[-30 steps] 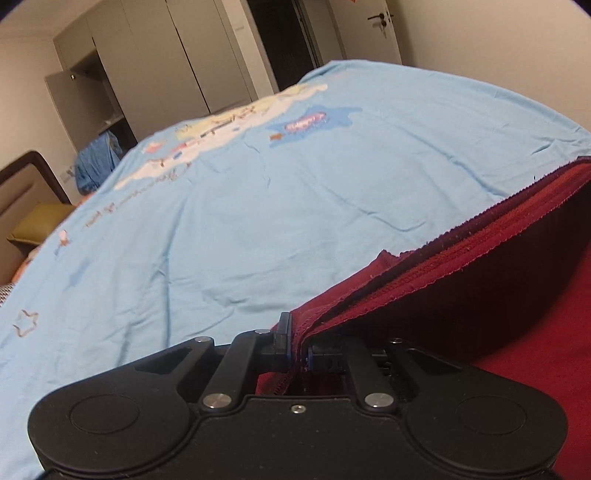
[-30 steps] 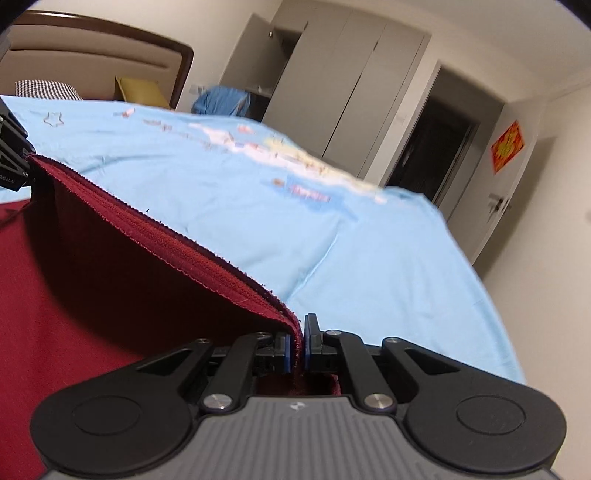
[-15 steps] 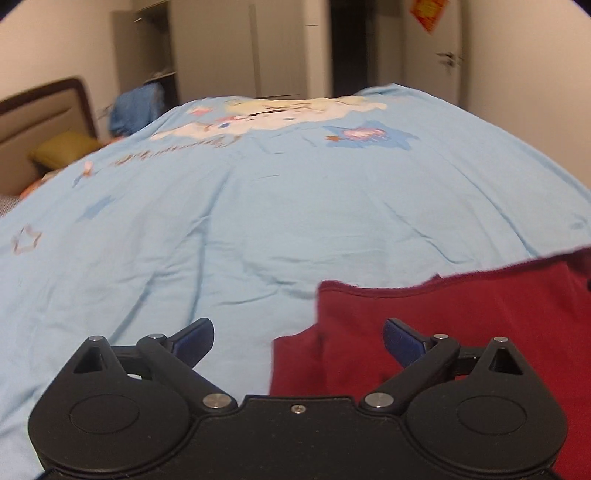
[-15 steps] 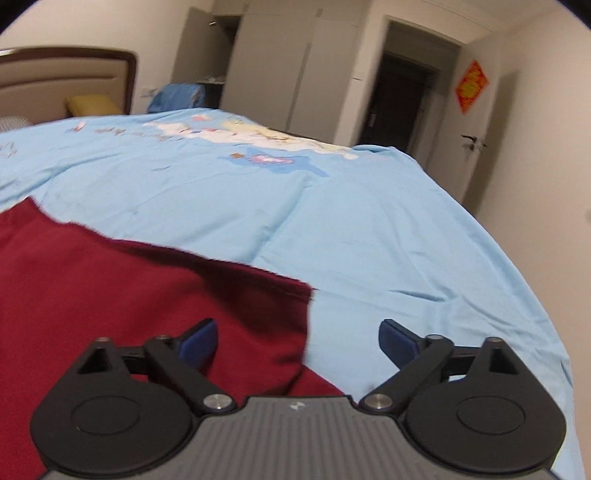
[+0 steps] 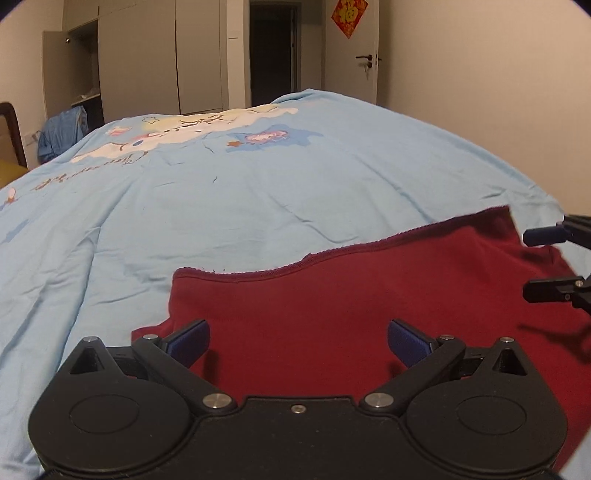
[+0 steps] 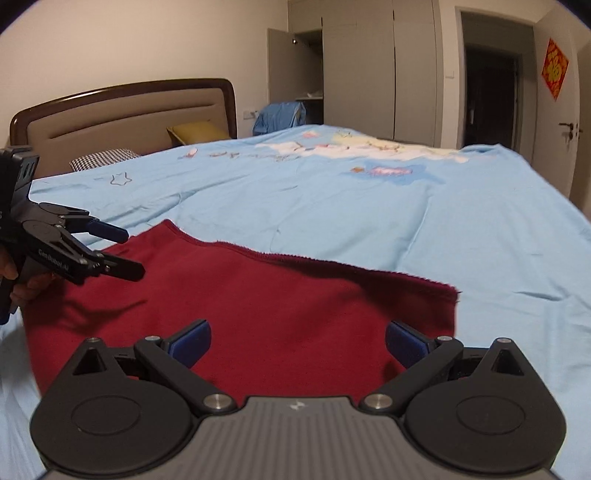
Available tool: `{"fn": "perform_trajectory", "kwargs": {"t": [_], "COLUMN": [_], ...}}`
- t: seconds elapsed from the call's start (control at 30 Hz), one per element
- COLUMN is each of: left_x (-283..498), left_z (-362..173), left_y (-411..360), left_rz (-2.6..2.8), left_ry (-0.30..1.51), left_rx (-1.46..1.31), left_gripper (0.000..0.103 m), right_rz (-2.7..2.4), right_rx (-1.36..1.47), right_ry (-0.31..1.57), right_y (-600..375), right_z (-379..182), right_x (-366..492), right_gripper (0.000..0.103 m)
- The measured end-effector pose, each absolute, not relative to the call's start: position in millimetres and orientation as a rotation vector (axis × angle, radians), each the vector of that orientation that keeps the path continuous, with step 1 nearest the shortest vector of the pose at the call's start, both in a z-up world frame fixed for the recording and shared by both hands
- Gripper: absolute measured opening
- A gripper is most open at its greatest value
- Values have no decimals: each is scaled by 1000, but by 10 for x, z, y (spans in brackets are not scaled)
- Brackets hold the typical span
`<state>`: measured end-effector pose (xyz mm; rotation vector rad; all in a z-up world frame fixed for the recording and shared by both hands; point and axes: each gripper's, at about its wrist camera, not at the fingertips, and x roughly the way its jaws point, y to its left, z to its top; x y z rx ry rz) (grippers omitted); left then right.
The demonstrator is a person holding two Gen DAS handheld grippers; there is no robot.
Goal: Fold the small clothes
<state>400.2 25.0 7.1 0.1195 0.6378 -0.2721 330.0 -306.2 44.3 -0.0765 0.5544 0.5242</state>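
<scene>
A: What takes up most of the view?

B: A bed [image 5: 258, 206] under a light blue sheet [image 6: 369, 206] printed with cartoon figures and stars. It fills both wrist views. Behind it stand grey wardrobes [image 6: 369, 74], one door ajar, and a dark doorway [image 5: 271, 51].

A: And the headboard?

B: Padded, with a brown wooden frame [image 6: 122, 110], seen in the right wrist view. A yellow pillow [image 6: 197, 133] and a checked one [image 6: 103, 157] lie against it. A blue bundle [image 6: 280, 114] sits by the wardrobe.

A: Where is the garment?

B: The dark red cloth [image 5: 369, 306] lies spread flat on the near part of the sheet, its stitched far hem running unevenly across. A second layer peeks out under its left corner in the left wrist view.

A: How are the tongs?

B: The left tongs [image 5: 297, 341] are spread wide, holding nothing, poised over the near left part of the cloth. The right tongs [image 6: 297, 341] are also spread wide and empty, over the near right part. Each pair shows in the other's camera: the left tongs [image 6: 122, 251] above the cloth's left side, the right tongs [image 5: 543, 262] above its right side. Whether they touch the fabric I cannot tell.

A: Anything smaller?

B: A hand [image 6: 22, 284] grips the left handle. A red paper decoration [image 5: 349, 14] hangs on the wall beside a door handle [image 5: 365, 59].
</scene>
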Motion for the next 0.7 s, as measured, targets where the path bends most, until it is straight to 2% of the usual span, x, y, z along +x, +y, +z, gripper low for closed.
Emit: {"fn": "perform_trajectory", "kwargs": {"t": [0.17,0.3,0.57,0.7], "left_x": [4253,4212,4233,4096], "left_z": [-199,-339,-340,-176], "left_y": [553,712,614,580], "left_rz": [-181,-218,-212,-100], "left_ry": [662,603,608,592], "left_rx": [-43,-138,-80,-63], "left_gripper": [102,102,102,102], "right_rz": [416,473,474,462], "right_rx": [108,314,305,338], "right_ry": [630,575,566,546], "right_y": [-3350,-3691,-3719,-3772], "right_z": [119,-35,-63,17], "right_x": [3771,3769,3769,3659], "right_gripper": [102,102,102,103]}}
